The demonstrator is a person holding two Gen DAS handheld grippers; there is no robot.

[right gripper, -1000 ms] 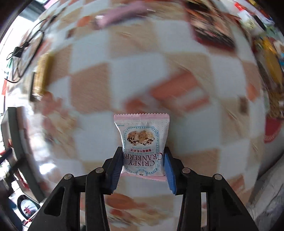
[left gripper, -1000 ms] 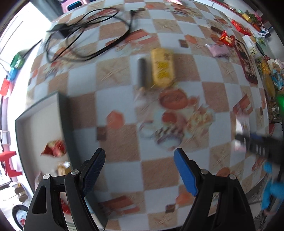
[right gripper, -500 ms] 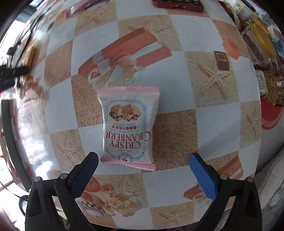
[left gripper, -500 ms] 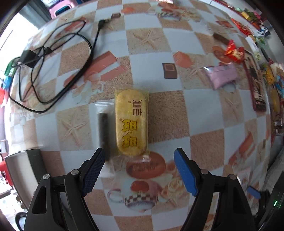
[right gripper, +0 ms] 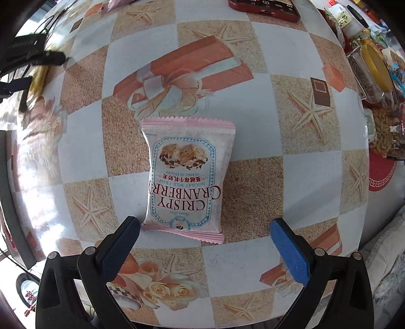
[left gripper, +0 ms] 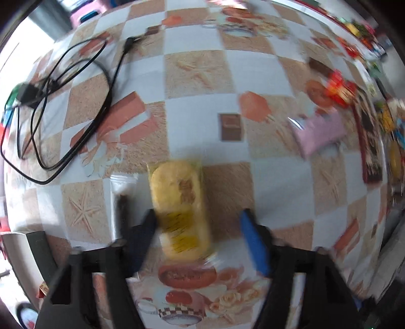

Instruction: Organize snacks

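A yellow wrapped cake [left gripper: 180, 210] lies on the checkered tablecloth in the left wrist view, its near end between the open jaws of my left gripper [left gripper: 200, 225]. A thin dark snack stick in clear wrap [left gripper: 121, 202] lies just left of it. In the right wrist view a pink "Crispy Cranberry" packet [right gripper: 186, 182] lies flat on the table just ahead of my right gripper [right gripper: 202, 232], which is open wide and empty. The left gripper shows at the far left of the right wrist view [right gripper: 27, 58].
A black cable [left gripper: 60, 106] coils at the back left. A pink packet [left gripper: 320, 132], a red candy [left gripper: 339, 87] and more snacks [right gripper: 374, 70] lie along the right side. A dark phone [right gripper: 264, 6] lies at the back. A grey tray's edge [left gripper: 38, 250] is at the lower left.
My right gripper let go of the pink packet, opened wide and drew back slightly. My left gripper moved from the tray toward the yellow cake, which now lies between its jaws.
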